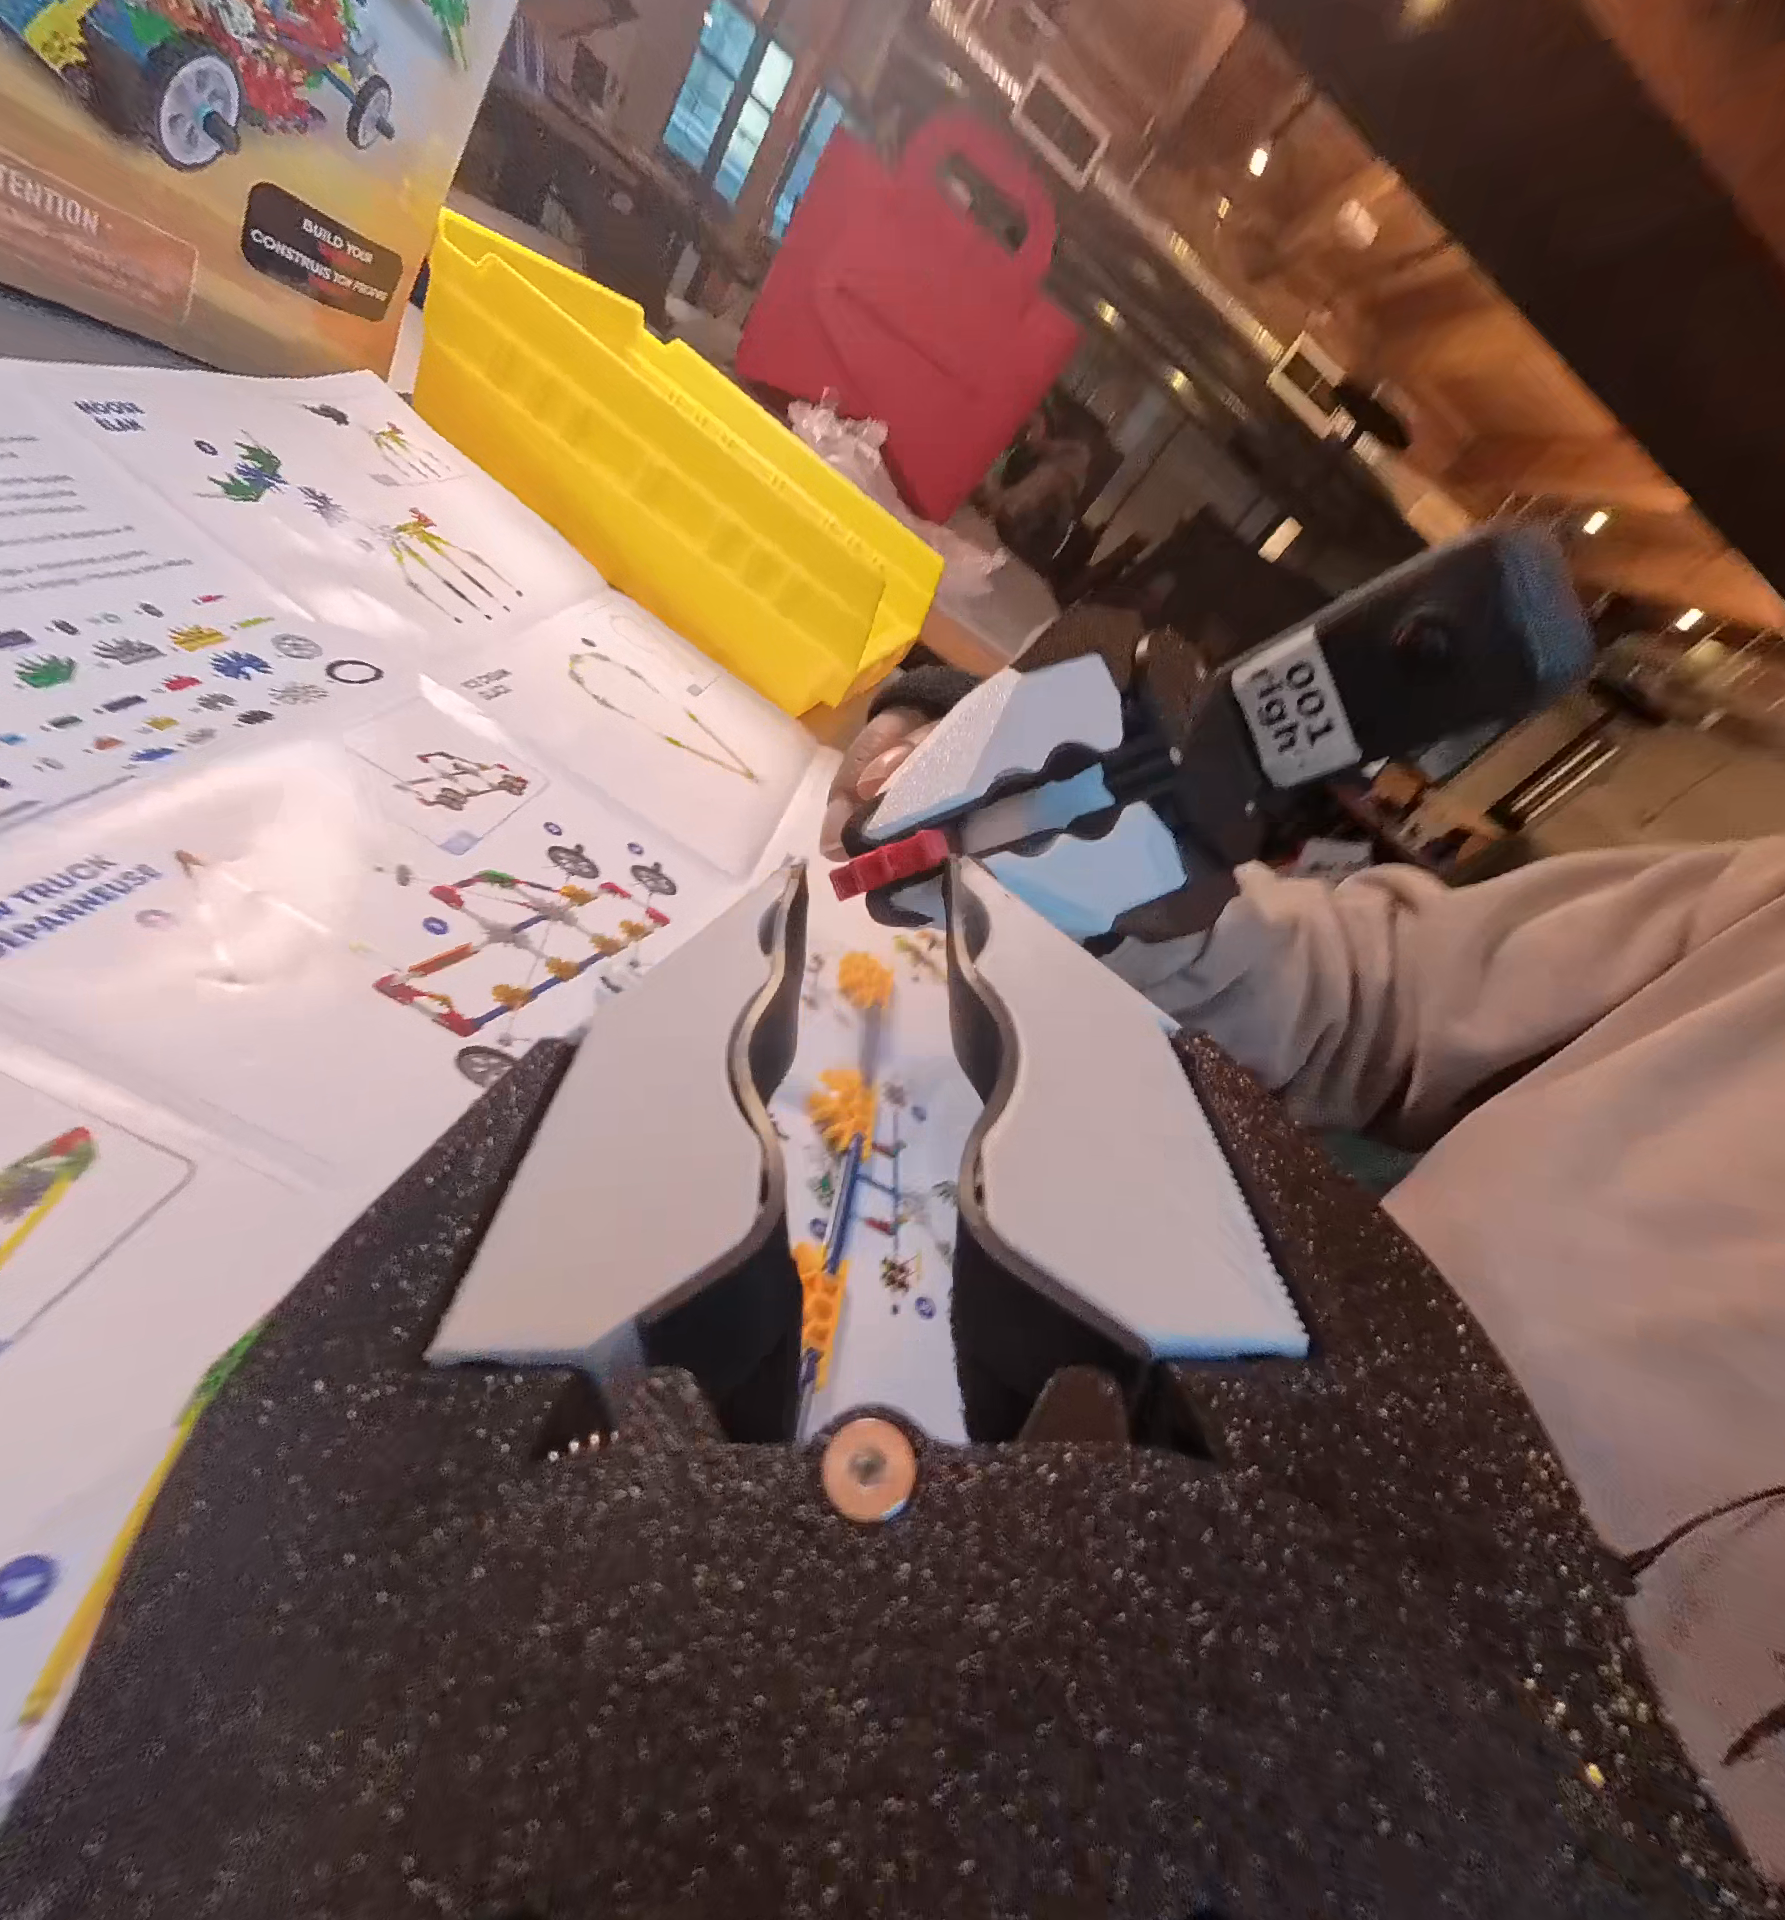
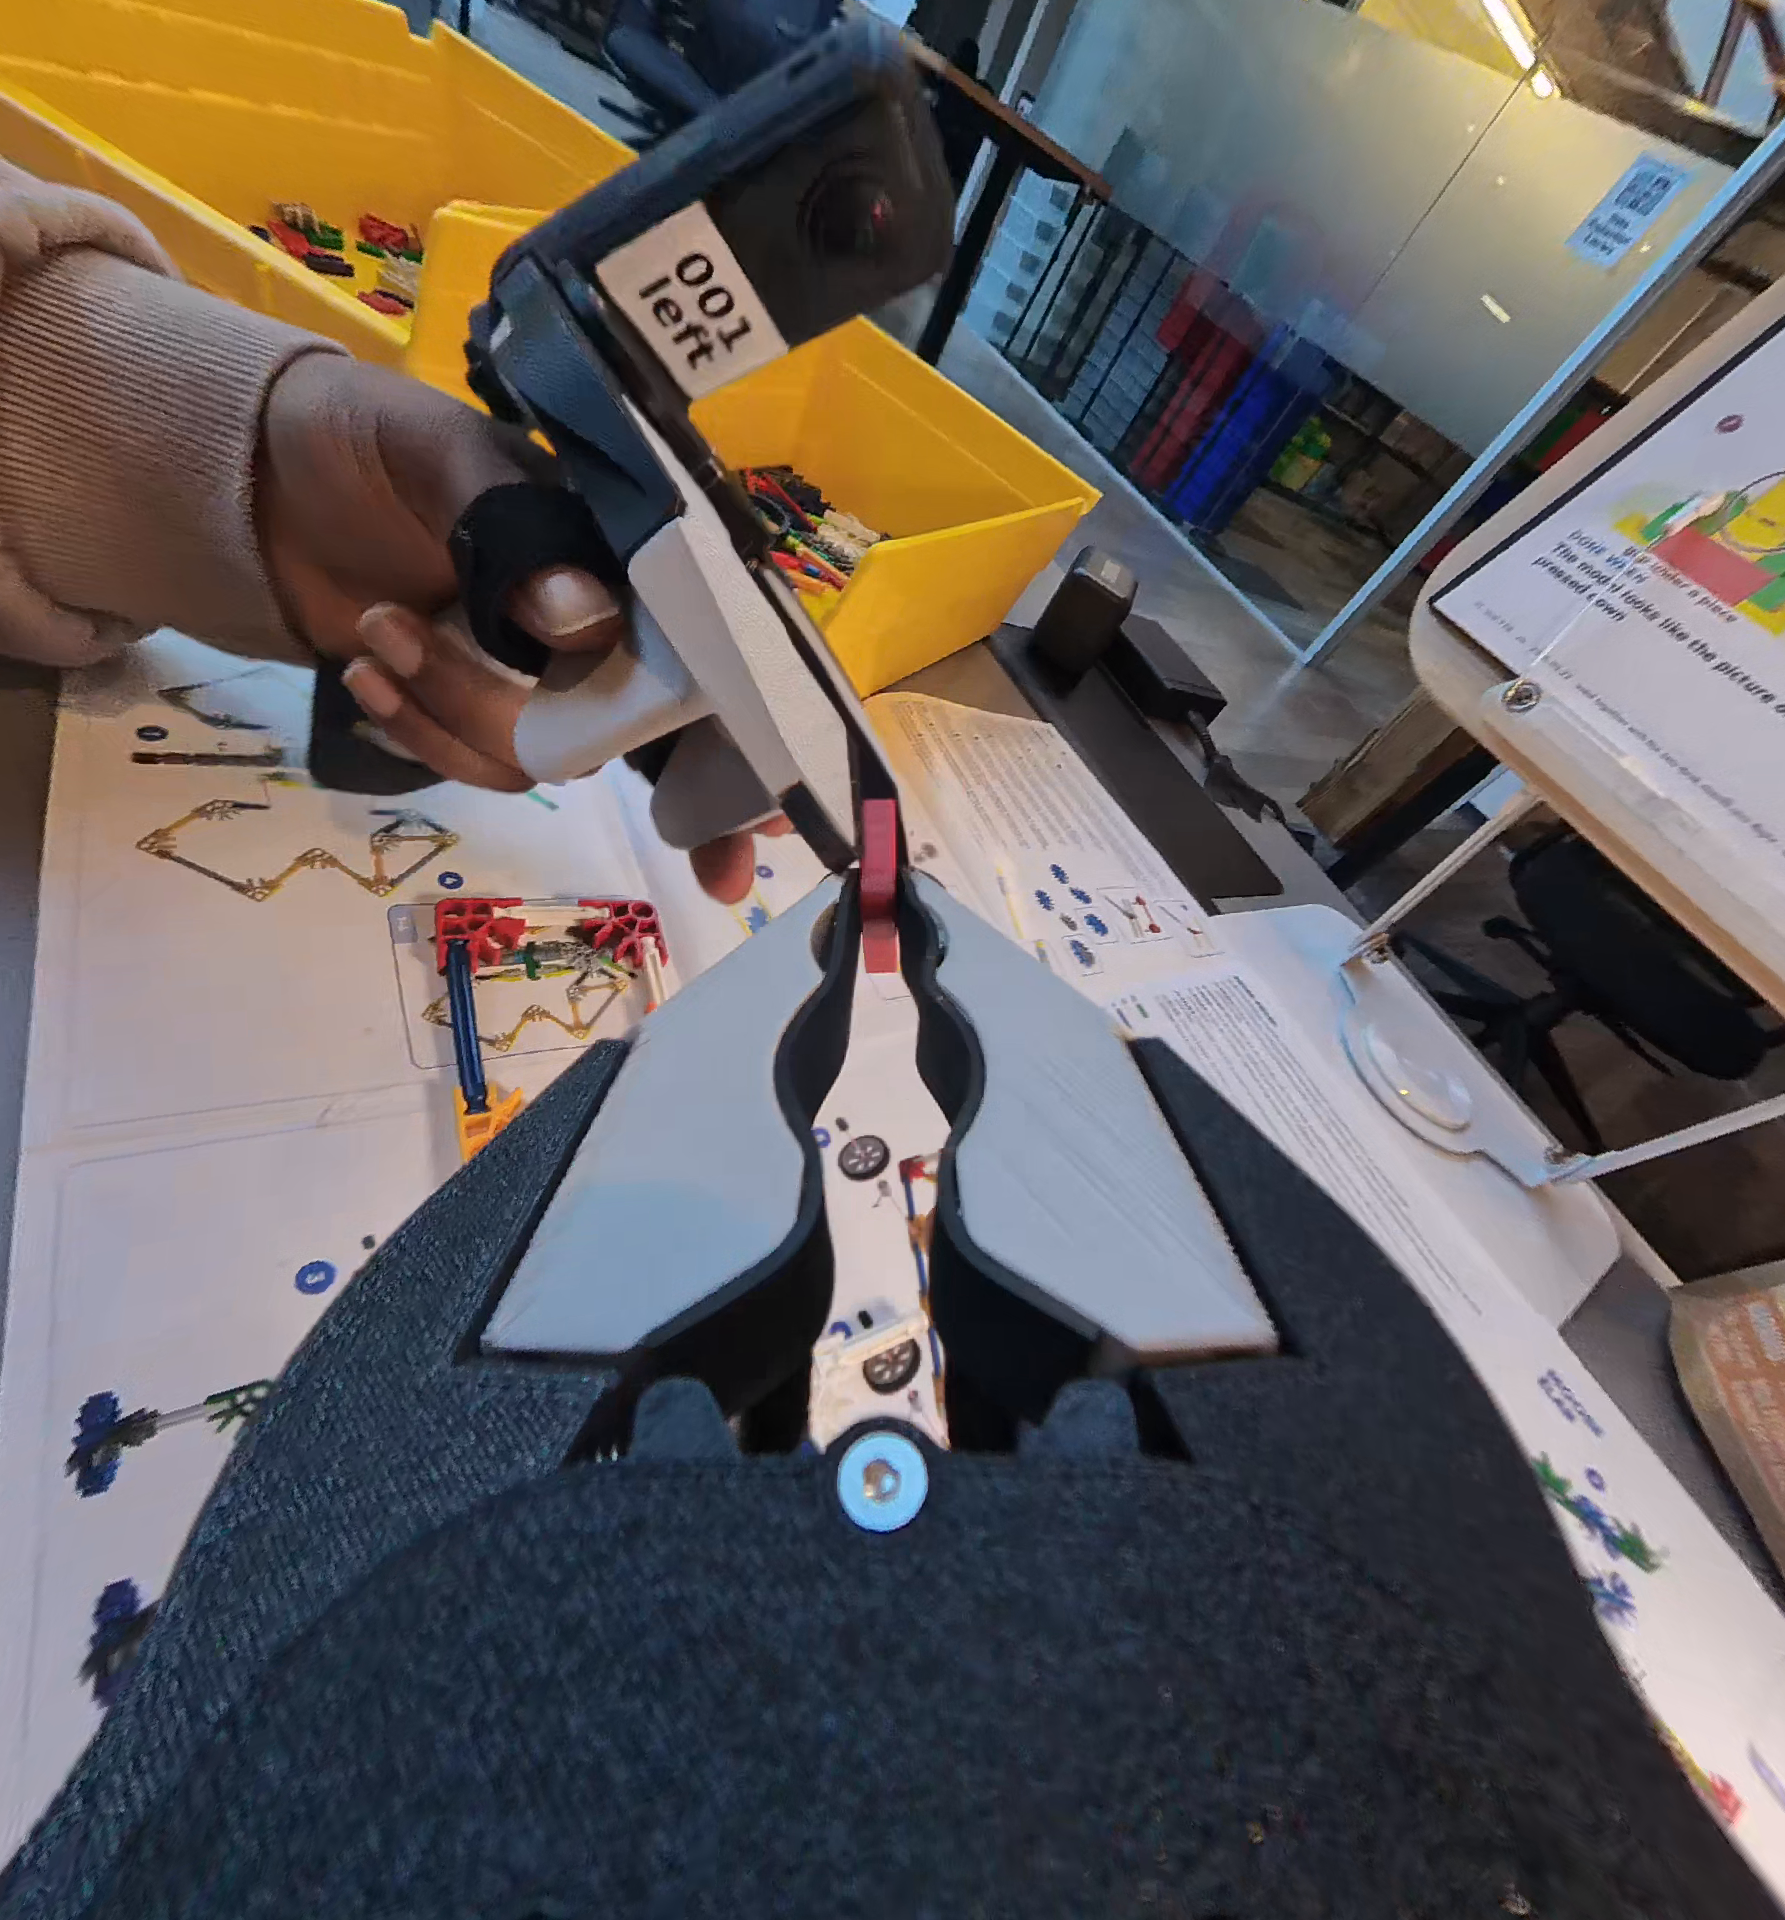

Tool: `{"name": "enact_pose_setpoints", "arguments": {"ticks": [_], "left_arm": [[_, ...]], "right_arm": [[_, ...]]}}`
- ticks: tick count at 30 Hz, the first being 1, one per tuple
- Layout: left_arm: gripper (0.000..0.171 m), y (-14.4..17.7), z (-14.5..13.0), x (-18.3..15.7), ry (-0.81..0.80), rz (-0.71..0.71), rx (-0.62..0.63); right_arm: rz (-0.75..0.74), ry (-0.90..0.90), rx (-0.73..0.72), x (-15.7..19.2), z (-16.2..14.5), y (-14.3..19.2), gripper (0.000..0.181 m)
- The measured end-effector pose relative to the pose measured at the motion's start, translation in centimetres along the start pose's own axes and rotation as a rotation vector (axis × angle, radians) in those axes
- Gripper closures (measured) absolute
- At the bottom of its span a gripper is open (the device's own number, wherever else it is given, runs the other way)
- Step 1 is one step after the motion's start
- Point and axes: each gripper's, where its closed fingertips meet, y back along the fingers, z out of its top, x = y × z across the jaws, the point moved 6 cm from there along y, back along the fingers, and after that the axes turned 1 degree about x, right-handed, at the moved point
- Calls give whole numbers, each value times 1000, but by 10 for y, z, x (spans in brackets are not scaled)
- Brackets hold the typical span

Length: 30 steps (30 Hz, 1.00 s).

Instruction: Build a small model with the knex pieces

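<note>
Over the instruction sheet (image 2: 244, 1039), right tool (image 2: 872, 883) pinches red piece (image 2: 879, 883); left tool (image 1: 872, 883) open beside it.

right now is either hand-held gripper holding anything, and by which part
The right hand-held gripper pinches a small red connector piece by its lower half, at the fingertips. The left hand-held gripper is open, holding nothing.

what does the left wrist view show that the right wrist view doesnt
Only the left wrist view: a red bag behind the yellow bin, and the toy box standing upright.

Only the right wrist view: the bin's loose coloured pieces, a partly built red model on the sheet, a tilted sign board.

Both: the instruction sheet, and the red piece pinched by the right tool, with the left tool at it.
</note>
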Motion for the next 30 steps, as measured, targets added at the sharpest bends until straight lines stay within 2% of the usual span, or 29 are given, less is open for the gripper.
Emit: {"name": "enact_pose_setpoints", "arguments": {"ticks": [4,7,11,14,17,21,26,30], "left_arm": [[153,9,-5,0,-227,92,126],[161,10,-12,-1,-331,119,194],[164,8,-22,-1,-441,168,301],[167,5,-28,-3,-463,155,344],[168,4,-28,-1,-420,158,334],[168,9,-17,9,-277,173,219],[168,14,-5,16,-92,121,60],[168,12,-6,16,-37,78,26]], "right_arm": [[97,-71,33,5,-4,-5,176],[188,-124,78,8,-11,-10,176],[407,-228,157,7,-22,-15,176],[596,-319,206,6,-26,-15,176],[674,-382,204,0,-30,-18,176],[603,-491,104,-15,-31,-23,174],[539,-588,-7,-31,-29,-20,175],[541,-664,-69,-36,-27,-17,175]]}}
